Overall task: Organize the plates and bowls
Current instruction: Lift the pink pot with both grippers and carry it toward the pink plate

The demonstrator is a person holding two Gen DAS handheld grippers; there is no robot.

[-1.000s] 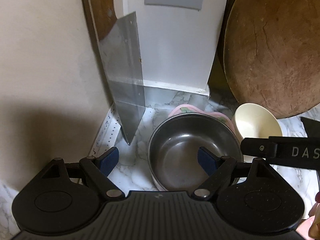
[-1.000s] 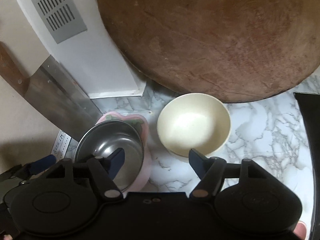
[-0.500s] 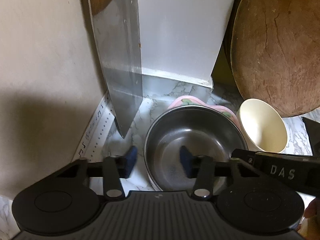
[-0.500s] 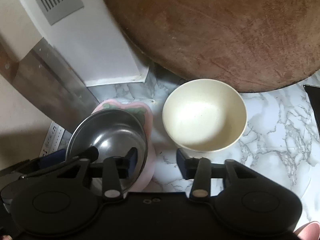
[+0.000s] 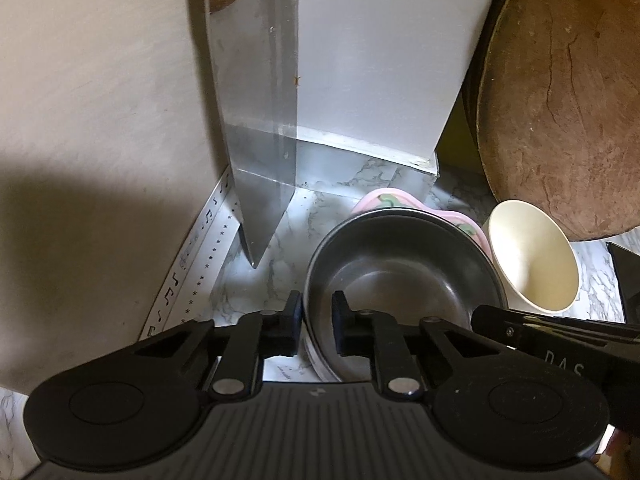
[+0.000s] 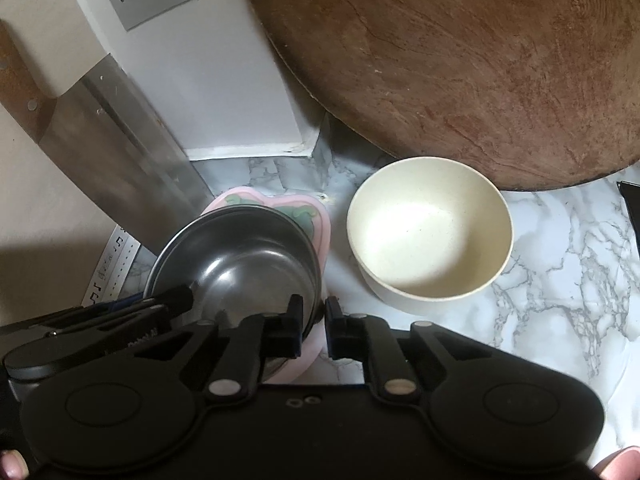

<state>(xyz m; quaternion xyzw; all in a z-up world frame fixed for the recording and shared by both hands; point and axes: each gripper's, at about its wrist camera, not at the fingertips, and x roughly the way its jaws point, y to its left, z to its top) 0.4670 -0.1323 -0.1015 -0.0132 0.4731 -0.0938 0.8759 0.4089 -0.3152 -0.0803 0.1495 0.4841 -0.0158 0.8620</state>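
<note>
The left gripper [image 5: 316, 322] is closing its jaws across the near-left rim of the steel bowl [image 5: 400, 292], one pad inside and one outside, while the right gripper [image 6: 314, 328] closes likewise on the opposite rim. The bowl sits nested on a pink plate [image 6: 316, 216] on the marble counter [image 6: 560, 264], a cream bowl [image 6: 430, 232] just beside it. The steel looks light, stiff and slippery, so two opposed rim grips seem sensible.

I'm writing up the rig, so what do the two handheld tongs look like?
Both the left tongs and the right tongs are matte black plastic, with two round discs at the base, silver pivot pins and dark blue pads. The left body is ribbed; white letters show on the right tongs' side.
</note>
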